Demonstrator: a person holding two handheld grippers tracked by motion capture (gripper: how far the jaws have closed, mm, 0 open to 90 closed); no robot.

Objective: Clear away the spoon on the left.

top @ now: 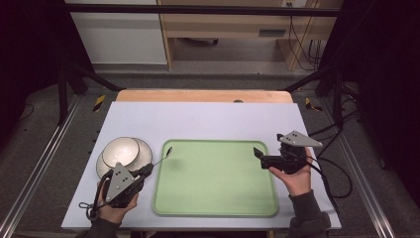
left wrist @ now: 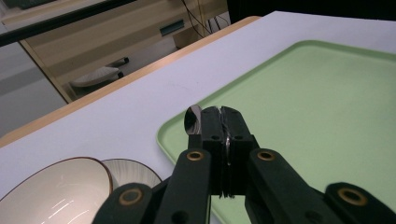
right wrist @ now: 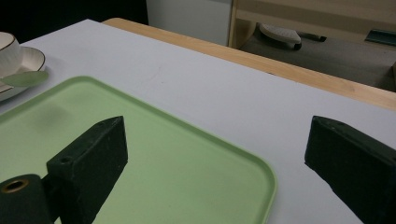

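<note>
The left gripper (top: 147, 169), at the near left of the table beside the stacked bowl (top: 120, 151) and plate (top: 144, 148), has its jaws pressed together on the thin handle of a metal spoon (top: 162, 157), a slim, shiny piece with a small oval bowl that reads dark from above and mirror-bright in the left gripper view. The spoon's long axis runs from the jaws away from the person and slightly to the right, its bowl end hanging just over the near-left corner rim of the green tray (top: 218, 208). Farther right, past the tray's right edge, the right gripper (top: 258, 157) is held with its jaws spread wide and nothing between them, aimed leftward over the tray.
</note>
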